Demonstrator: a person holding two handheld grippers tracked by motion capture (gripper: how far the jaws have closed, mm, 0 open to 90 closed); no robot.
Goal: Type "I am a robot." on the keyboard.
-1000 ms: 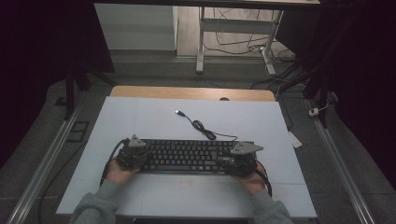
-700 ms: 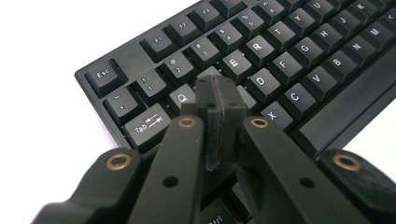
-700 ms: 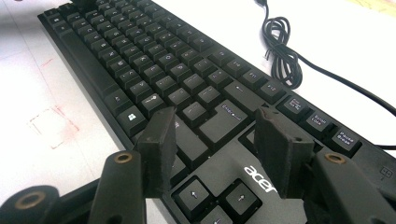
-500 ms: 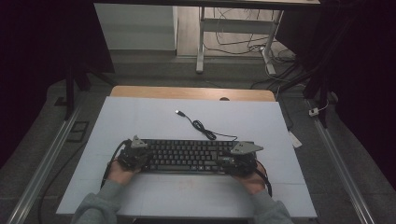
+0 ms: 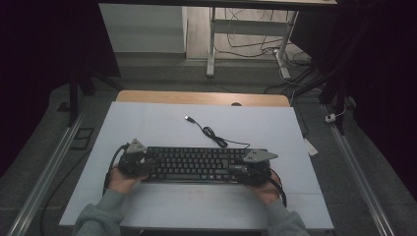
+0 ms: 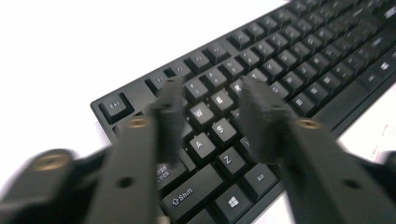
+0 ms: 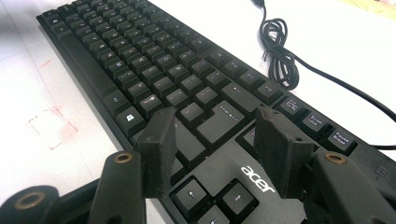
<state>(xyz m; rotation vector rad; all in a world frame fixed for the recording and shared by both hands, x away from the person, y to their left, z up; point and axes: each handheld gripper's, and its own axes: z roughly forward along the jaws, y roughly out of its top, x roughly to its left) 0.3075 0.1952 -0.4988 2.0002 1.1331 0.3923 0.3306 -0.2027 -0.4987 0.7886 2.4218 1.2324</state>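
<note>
I see the keyboard [image 5: 196, 163] lying flat on the table [image 5: 162, 123], close to the person's edge, long side running across. Left gripper [image 5: 142, 162] sits over the keyboard's left end; in the left gripper view its jaws are apart, hovering above the W/E/R key area [image 6: 219, 100], tips blurred, so I can't tell if they touch the keys. Right gripper [image 5: 246, 169] sits over the keyboard's right end; in the right gripper view its jaws are apart too, straddling the zone between the Enter key and the arrow cluster, just above the "acer" logo [image 7: 257, 178]. Neither pair of jaws clamps anything. The keyboard's cable [image 5: 214, 133] leaves its back edge near the right end, runs away from the person in a loose coil just behind the keyboard, and ends in a USB plug [image 5: 188, 118] lying free on the table, well behind the keyboard. Left hand [image 5: 120, 179] and right hand [image 5: 265, 189] grip the tools just in front of the keyboard's two ends. Faint red marks [image 7: 49, 123] on the table in front of the keyboard's right part.
</note>
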